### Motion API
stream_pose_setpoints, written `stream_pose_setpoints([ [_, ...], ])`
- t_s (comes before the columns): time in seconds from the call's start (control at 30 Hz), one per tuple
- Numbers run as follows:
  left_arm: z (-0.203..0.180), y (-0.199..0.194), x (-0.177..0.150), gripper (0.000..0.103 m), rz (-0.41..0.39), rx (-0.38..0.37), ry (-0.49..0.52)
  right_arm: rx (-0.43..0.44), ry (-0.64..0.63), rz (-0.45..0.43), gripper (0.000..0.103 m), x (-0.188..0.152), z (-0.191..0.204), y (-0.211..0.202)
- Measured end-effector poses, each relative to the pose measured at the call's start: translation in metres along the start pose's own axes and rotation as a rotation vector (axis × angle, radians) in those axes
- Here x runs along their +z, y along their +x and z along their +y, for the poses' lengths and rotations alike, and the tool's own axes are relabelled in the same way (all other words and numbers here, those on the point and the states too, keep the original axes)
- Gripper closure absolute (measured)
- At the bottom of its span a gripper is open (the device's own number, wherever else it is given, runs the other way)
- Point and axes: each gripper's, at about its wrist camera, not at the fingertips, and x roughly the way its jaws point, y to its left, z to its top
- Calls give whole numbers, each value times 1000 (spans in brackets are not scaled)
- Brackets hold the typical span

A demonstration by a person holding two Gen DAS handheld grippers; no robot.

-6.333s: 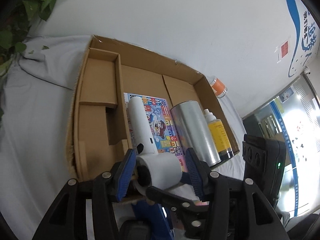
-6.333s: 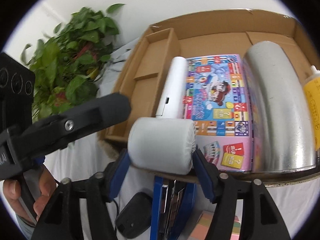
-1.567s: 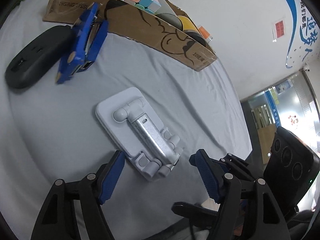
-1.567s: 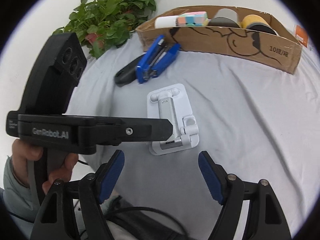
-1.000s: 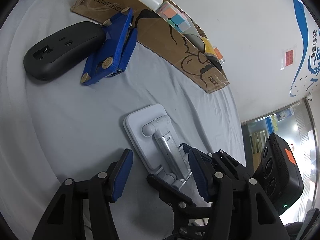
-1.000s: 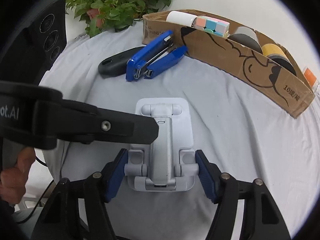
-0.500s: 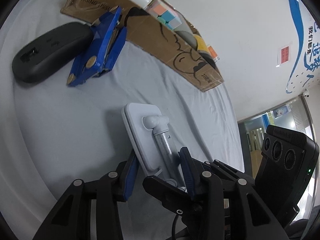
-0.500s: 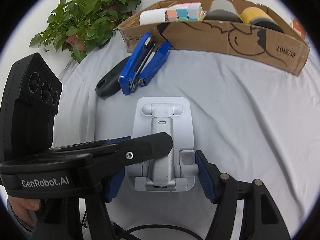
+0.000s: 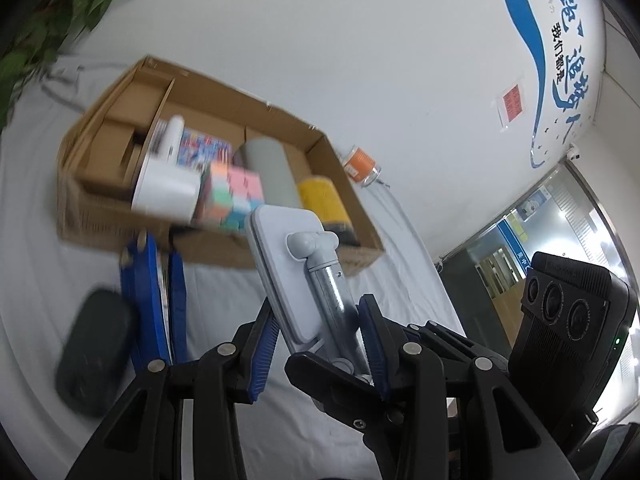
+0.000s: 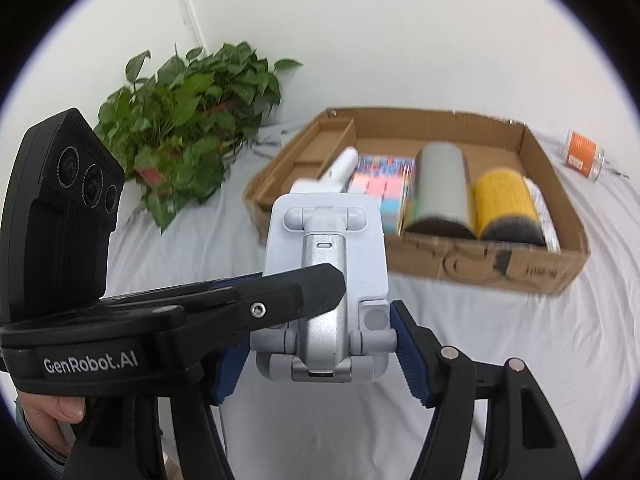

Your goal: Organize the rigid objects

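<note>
Grey cloth (image 10: 520,340), left claw (image 9: 316,340) and right claw (image 10: 316,344) clamped on phone stand (image 10: 326,264)

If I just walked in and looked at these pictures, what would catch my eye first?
Most likely the white folding phone stand, held up off the grey cloth and pinched by both the left gripper and the right gripper. Behind it lies an open cardboard box holding a pastel cube, a grey cylinder and a yellow one, with a leafy green plant to its left.
</note>
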Motion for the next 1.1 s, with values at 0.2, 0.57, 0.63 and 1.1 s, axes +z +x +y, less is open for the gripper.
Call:
stream_pose_setpoints([
  [0.2,2,3,75,70,-4,37,96,-3,31,-12,38,57,-9,20],
  [0.57,88,75,189,70,128,27,-18,33,88,177,38,145,-32,118],
  [0.63,103,91,199,70,165,11,-45,45,115,224,38,149,-40,134],
  [1.1,139,151,208,66,278,58,-114,-25,175,319,36,142,-66,165],
])
